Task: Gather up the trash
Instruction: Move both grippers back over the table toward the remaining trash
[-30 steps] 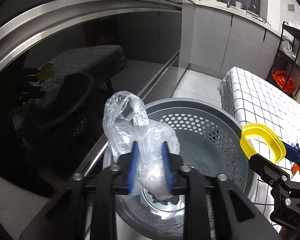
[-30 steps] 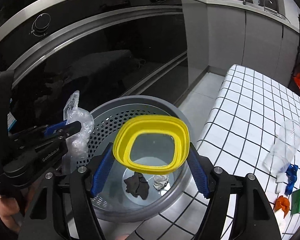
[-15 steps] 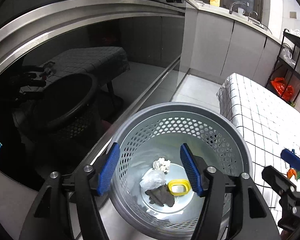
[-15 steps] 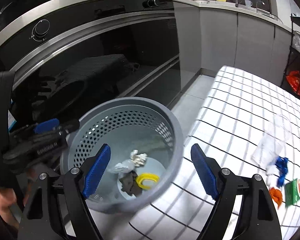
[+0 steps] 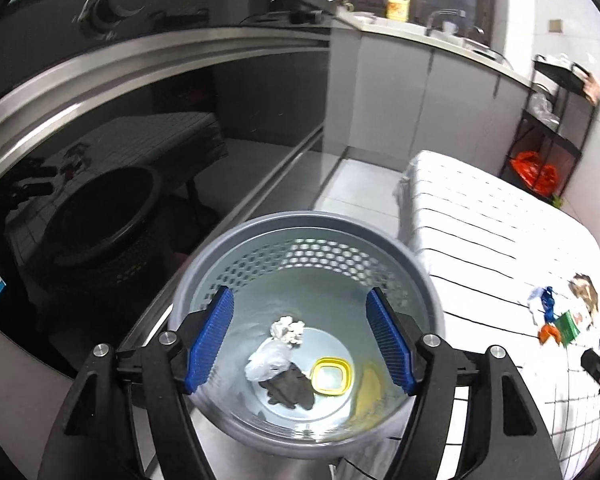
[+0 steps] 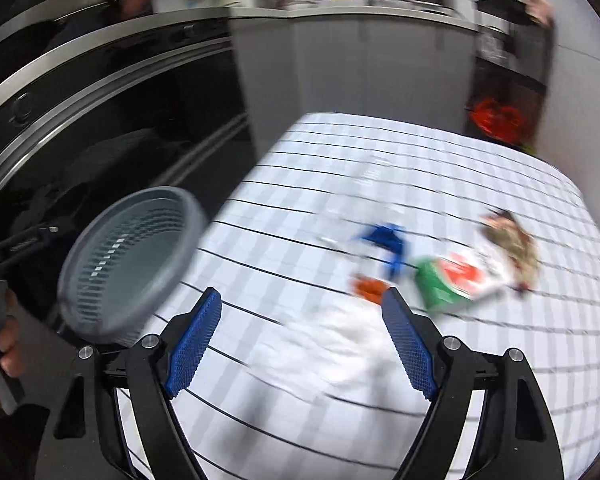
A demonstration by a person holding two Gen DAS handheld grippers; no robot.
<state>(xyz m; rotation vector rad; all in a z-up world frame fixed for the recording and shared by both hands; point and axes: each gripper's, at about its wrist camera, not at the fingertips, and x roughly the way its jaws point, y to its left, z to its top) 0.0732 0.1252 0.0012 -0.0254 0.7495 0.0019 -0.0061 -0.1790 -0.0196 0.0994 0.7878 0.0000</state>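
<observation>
A grey perforated bin [image 5: 416, 276] stands beside the checked table. Inside lie a yellow lid [image 5: 332, 376], a clear plastic bag [image 5: 268, 360], a crumpled white paper [image 5: 287, 328] and a dark rag [image 5: 290, 388]. My left gripper [image 5: 300, 340] hangs over the bin, its jaws opening, nothing between them. My right gripper [image 6: 302, 344] is open and empty above the table [image 6: 380, 184]. Ahead of it lie a blue scrap [image 6: 388, 242], an orange scrap [image 6: 370, 288], a green and red packet [image 6: 452, 278] and a brown scrap [image 6: 512, 240], all blurred. The bin [image 6: 128, 264] is at its left.
A dark glass oven front [image 5: 120, 168] runs along the left. Grey cabinets [image 5: 412, 92] stand behind. A black rack with an orange bag [image 5: 534, 172] is at the far right. A hand [image 6: 0, 340] holds the left gripper's handle.
The left gripper has let the plastic bag fall into the bin and the right has dropped the yellow lid there. The right gripper has swung right over the table. Both jaws stand wider.
</observation>
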